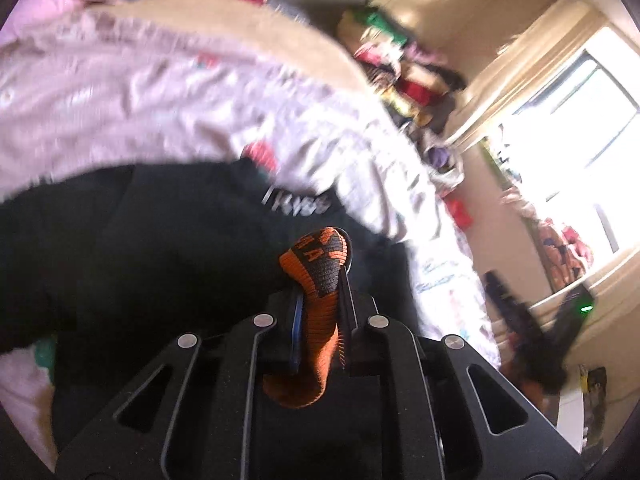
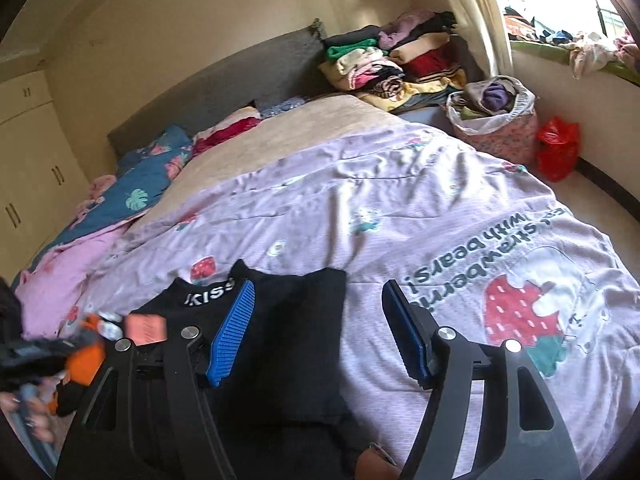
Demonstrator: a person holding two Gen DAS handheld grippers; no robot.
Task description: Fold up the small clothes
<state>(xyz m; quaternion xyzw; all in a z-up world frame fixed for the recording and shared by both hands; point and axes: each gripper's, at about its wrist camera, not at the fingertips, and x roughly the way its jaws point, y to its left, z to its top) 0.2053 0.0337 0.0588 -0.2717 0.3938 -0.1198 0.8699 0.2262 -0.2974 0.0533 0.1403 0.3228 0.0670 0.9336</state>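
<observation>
Your left gripper (image 1: 320, 280) pinched an orange-and-black knitted sock (image 1: 316, 280) above the black folded garment (image 2: 280, 340); your right gripper (image 2: 316, 336) gaped empty.

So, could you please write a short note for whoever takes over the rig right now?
Left tool: shut on the orange-and-black sock, lifted clear of the bed.
Right tool: open, holding nothing, above the black garment.
The black garment lies flat on the pink strawberry quilt, its "KISS" band away from you.
Done: sock picked up.
Left: fold the sock; whether the black garment needs more folding I cannot tell.
</observation>
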